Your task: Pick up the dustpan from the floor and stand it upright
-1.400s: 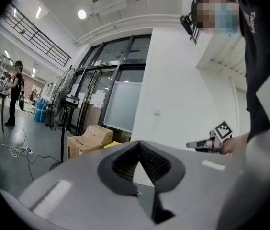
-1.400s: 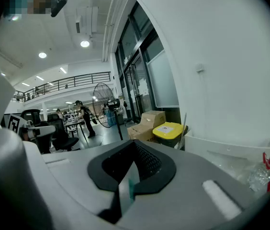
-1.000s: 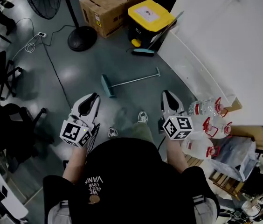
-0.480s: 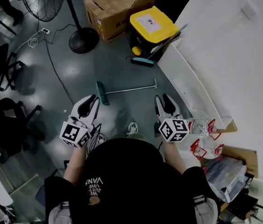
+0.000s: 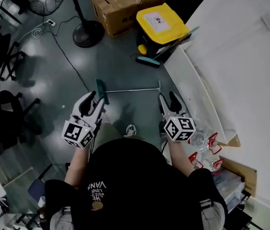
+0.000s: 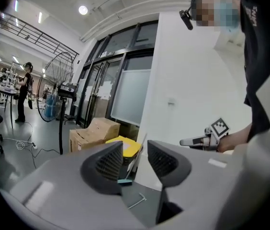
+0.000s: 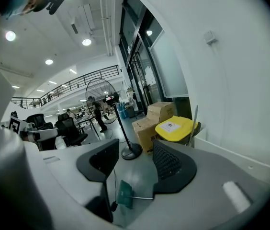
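Both tongs are wide open now, jaws just sprung apart and nothing between them: left tongs (image 5: 95,99), right tongs (image 5: 167,98), held out side by side over the floor (image 5: 68,75). And there's the dustpan (image 5: 128,90), lying flat on the floor just ahead of and below the tips. Its teal pan (image 5: 101,89) sits off the left tongs' nose, and the thin metal handle runs across to end in front of the right tongs. The right gripper view frames that teal pan low between its open jaws. It looks a light thing, I'd say: stiff rod, hard plastic pan, most of the weight at the pan end. That smooth rod could twist or slip in a pinch, so the best hold is probably square across the handle, letting the pan stay down as the foot while the handle swings up.
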Motion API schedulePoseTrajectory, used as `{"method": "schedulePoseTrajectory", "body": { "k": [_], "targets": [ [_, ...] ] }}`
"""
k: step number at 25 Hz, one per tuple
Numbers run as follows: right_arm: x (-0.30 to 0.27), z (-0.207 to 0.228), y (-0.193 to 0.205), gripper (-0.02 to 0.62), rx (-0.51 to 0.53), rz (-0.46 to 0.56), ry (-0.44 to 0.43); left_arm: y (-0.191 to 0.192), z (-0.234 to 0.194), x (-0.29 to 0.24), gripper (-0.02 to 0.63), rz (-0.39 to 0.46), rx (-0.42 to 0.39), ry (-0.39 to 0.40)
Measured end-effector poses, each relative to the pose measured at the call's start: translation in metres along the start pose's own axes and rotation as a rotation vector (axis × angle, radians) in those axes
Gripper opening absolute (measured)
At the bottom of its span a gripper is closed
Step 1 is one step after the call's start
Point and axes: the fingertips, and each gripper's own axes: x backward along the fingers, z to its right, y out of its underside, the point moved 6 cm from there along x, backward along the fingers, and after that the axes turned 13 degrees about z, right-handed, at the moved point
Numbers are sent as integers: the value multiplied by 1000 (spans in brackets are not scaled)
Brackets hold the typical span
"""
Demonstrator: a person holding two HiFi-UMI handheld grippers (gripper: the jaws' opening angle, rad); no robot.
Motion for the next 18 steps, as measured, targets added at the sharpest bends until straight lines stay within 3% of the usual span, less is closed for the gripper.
{"method": "schedulePoseTrajectory", "body": {
  "k": [7, 18],
  "targets": [
    [-35, 8, 6, 201, -13, -28, 51, 10, -26, -25, 169, -32, 35, 28],
    [-103, -13, 19, 201, -28, -19, 206, 14, -120, -75, 169, -78, 63, 151]
  ]
}}
